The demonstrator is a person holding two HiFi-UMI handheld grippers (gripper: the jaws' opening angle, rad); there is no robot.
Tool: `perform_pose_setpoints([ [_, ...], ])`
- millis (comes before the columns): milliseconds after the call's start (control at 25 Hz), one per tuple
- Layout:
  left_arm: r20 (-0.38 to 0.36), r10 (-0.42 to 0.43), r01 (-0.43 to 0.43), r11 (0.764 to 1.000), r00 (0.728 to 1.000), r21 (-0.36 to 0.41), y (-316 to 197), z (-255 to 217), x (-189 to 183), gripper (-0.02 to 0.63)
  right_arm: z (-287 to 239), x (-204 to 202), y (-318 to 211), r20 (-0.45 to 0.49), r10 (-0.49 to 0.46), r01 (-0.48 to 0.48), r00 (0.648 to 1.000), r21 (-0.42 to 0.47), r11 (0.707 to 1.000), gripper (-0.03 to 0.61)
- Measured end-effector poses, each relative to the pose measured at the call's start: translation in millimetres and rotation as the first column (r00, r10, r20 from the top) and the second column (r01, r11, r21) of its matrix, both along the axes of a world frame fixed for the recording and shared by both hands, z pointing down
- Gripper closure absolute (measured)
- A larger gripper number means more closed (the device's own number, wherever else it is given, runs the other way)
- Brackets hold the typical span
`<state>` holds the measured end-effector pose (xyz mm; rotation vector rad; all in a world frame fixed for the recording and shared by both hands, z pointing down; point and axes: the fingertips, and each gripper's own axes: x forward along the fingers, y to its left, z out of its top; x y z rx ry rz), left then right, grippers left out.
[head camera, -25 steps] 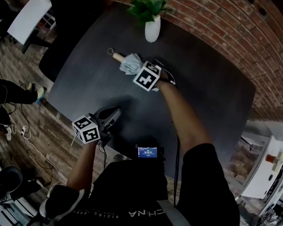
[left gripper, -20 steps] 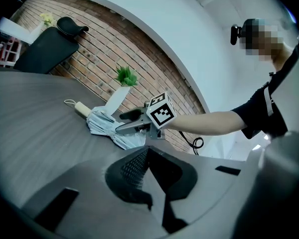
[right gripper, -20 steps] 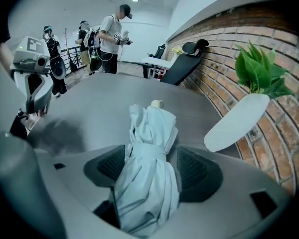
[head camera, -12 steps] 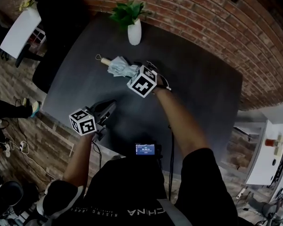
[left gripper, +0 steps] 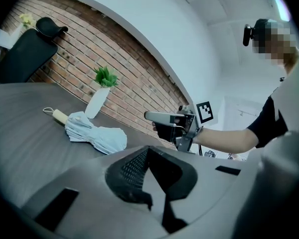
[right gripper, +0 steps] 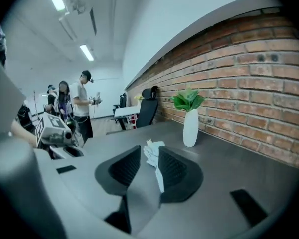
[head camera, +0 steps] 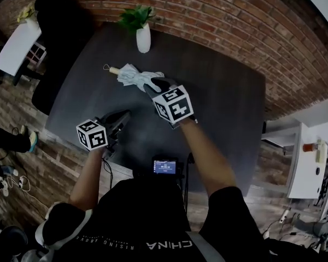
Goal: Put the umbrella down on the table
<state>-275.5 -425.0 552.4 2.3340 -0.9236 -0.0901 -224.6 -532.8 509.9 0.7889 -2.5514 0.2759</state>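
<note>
Umbrella, folded and pale blue, lies flat on the dark table, its wooden handle pointing away from the right gripper. That gripper hovers above the table just off the umbrella's other end, arm stretched forward and tilted slightly down. Its jaws have just been closing and stand at a narrow gap with nothing between them. The left gripper hangs over the table's near edge, jaws together and empty. A white vase of green leaves stands beyond the umbrella, near the brick wall.
</note>
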Motion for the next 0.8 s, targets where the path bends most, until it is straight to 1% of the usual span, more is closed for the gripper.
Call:
perform_pose_setpoints([
  [40,0.000,0.007,-0.007,1.000,1.000,0.008,4,-3,1,0.611,-4,5,8,0.034,0.032,-0.032,0.999,-0.009,0.999,0.465],
  [80,0.001,0.014,-0.014,1.000,1.000,0.016,9,-5,3,0.611,-6,10,16,0.060,0.063,-0.062,0.996,-0.020,0.998,0.502],
  [120,0.002,0.023,-0.023,0.999,1.000,0.025,13,-8,4,0.611,-6,15,25,0.080,0.089,-0.087,0.993,-0.032,0.996,0.557],
  [160,0.003,0.032,-0.032,0.999,0.999,0.032,17,-10,6,0.611,-6,19,35,0.098,0.110,-0.106,0.989,-0.048,0.993,0.569],
  [320,0.002,0.065,-0.065,0.997,0.998,0.052,34,-17,12,0.611,3,27,74,0.165,0.151,-0.130,0.975,-0.131,0.983,0.569],
  [440,0.003,0.079,-0.079,0.995,0.997,0.058,41,-19,11,0.611,14,30,90,0.171,0.172,-0.144,0.970,-0.167,0.975,0.569],
  [800,-0.006,0.083,-0.083,0.995,0.997,0.062,63,-19,2,0.611,19,33,112,0.169,0.217,-0.183,0.961,-0.197,0.963,0.569],
])
